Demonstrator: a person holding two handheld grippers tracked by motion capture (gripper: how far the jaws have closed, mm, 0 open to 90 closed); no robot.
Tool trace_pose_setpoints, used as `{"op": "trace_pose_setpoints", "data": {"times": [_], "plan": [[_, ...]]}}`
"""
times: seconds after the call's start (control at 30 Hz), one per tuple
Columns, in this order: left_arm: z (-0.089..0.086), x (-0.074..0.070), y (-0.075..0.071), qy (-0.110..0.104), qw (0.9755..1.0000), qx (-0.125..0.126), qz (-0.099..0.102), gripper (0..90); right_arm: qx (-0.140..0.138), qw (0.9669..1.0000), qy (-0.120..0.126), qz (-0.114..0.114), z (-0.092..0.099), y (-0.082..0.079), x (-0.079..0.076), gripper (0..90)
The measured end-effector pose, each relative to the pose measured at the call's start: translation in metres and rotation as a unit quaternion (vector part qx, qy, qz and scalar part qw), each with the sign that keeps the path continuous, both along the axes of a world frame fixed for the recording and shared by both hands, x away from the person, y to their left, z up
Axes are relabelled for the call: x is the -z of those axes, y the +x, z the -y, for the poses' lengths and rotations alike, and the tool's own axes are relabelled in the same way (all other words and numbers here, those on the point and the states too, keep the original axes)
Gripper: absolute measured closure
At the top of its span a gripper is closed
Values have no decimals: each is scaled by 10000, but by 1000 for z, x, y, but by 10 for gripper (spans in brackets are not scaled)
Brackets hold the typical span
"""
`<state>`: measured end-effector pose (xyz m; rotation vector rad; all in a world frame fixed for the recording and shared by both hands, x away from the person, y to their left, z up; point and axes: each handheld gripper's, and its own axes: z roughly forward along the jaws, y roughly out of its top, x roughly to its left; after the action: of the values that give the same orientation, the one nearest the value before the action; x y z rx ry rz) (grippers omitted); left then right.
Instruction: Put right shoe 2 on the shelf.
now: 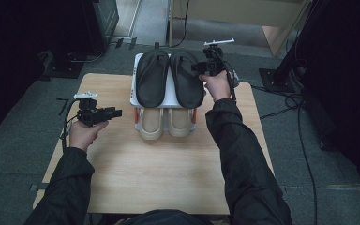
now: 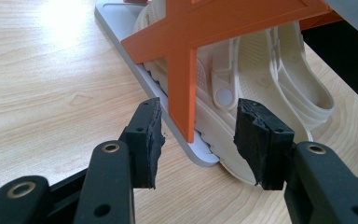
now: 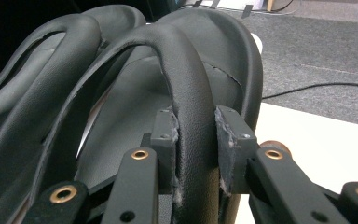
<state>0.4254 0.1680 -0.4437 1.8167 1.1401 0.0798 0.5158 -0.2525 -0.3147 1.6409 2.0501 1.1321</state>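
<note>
From the high view I saw a small 2-tier shoe rack standing at the far middle of the wooden tabletop. Its white top shelf carried 2 black sandals side by side: the left black sandal and the right black sandal. On the lower tier, between orange supports, sat 2 cream clogs, their near ends sticking out toward me.

My right claw was at the right edge of the top shelf, reaching in from the right. In the right gripper view its 2 jaws were pressed against either side of the arched strap of the right black sandal — closed on it, with the strap running up between the worn pads. The other black sandal lay just beyond it in that view.

My left claw hovered over the tabletop left of the rack, apart from it, pointing toward the lower tier. In the left gripper view its jaws stood wide apart with nothing between them — open. Ahead of them I saw the orange cross-brace of the rack's side, the grey-white edge of the bottom shelf, and the cream clogs resting on it.
</note>
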Motion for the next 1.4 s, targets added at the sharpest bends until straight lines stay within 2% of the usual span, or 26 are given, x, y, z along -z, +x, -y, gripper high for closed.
{"op": "trace_pose_setpoints", "data": {"times": [0.17,0.33,0.4,0.53,0.6,0.77,0.87,0.97,1.07,1.23,1.4], "plan": [[1,1,0,19,10000,20,4,511,-75,10000,-23,-2,-4,-2,2,690],[1,1,0,27,10000,22,-5,511,-249,9993,-28,278,-3,-5,6,604],[1,1,0,23,10000,18,-4,511,-314,9989,79,326,-2,-6,5,560],[2,1,0,33,10000,15,-9,511,-383,9985,101,386,1,-11,-1,549],[2,1,0,38,10000,16,-10,511,-429,9982,111,409,4,-15,-6,558],[2,1,0,35,10000,3,-12,511,-612,9969,-33,486,12,-26,-17,683],[2,1,0,46,10000,4,-12,511,-607,9960,-250,611,20,-31,-18,725],[2,1,0,66,10000,23,-10,511,-472,9970,-246,564,29,-32,-13,742],[3,1,0,67,10000,23,-4,512,-431,9977,-286,441,34,-32,1,743],[3,1,0,76,10000,34,-11,511,-489,9978,-232,388,31,-34,15,751],[3,1,0,76,10000,34,-9,511,-552,9975,-217,386,24,-35,17,751]]}}
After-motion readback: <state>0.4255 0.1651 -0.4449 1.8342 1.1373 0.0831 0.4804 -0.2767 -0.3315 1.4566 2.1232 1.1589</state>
